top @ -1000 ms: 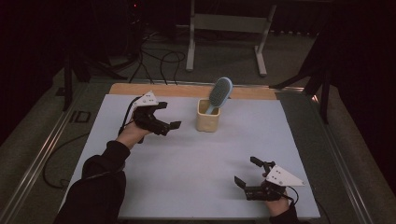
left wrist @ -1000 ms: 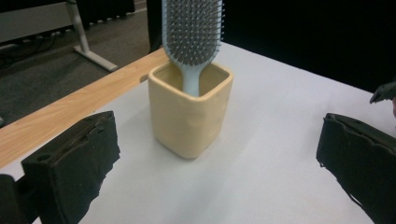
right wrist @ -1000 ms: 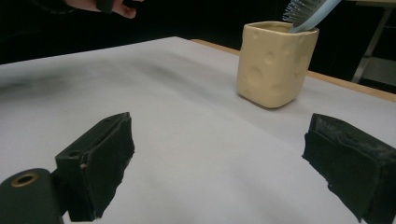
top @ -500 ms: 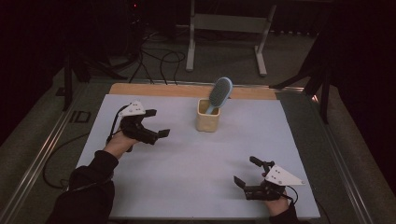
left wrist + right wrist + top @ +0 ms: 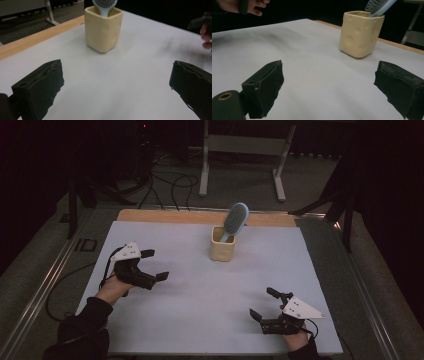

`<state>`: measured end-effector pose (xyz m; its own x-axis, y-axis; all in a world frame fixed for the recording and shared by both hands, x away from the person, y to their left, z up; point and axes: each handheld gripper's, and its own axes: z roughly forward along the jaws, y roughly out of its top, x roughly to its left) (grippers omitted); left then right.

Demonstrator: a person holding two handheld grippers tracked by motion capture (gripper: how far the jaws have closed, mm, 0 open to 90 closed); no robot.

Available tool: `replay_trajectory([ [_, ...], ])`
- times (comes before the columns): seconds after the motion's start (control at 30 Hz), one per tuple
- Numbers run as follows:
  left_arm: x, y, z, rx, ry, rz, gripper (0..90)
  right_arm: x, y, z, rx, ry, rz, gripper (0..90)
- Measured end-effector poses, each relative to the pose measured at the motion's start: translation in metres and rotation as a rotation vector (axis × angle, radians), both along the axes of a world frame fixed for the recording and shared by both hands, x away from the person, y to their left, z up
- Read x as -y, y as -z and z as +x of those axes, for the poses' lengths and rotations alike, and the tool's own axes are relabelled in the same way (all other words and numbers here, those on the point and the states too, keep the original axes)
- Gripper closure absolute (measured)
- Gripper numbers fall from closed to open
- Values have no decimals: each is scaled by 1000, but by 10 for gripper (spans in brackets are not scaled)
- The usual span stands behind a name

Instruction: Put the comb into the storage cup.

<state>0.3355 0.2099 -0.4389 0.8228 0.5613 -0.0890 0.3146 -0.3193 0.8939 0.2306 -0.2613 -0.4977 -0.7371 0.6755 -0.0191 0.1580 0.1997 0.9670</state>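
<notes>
White table (image 5: 200, 320) — each hand-held gripper, left (image 5: 154, 265) and right (image 5: 263, 304), gapes empty — hairbrush (image 5: 235, 219) in cup (image 5: 222, 250).

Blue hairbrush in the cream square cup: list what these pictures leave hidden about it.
- Handle of the blue hairbrush: inside the cream square cup, walls hide it, every view.
- Brush head: cut by the top edge, left gripper view and right gripper view.
- Cup's inside: hidden by its rim; high view too small.

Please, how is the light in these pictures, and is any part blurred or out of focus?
High view: dim, dark surroundings, the table evenly lit. Left gripper view: the cup fairly sharp, smeared blur on the sheet at right. Right gripper view: a similar dark smear at upper left, near jaws soft.
</notes>
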Motion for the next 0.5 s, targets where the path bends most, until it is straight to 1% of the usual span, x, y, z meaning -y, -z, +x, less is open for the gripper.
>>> replay_trajectory([
  [0.03, -2, 1, -3, -2, -1, -2, 0, 0, 0, 0, 2, 0, 0, 80],
  [0.1, -5, 3, -8, 6, -6, 0, 0, 0, 0, 0, -2, 0, 1, 80],
  [0.23, -12, 7, -16, 0, -12, 0, 0, 0, 1, 1, -2, -2, -3, 80],
  [0.37, -18, 12, -24, 3, -21, 13, 0, -1, 0, 0, -2, 1, -3, 80],
  [0.5, -25, 17, -34, 3, -33, 5, 0, 0, 0, 1, -5, 2, -3, 80],
])
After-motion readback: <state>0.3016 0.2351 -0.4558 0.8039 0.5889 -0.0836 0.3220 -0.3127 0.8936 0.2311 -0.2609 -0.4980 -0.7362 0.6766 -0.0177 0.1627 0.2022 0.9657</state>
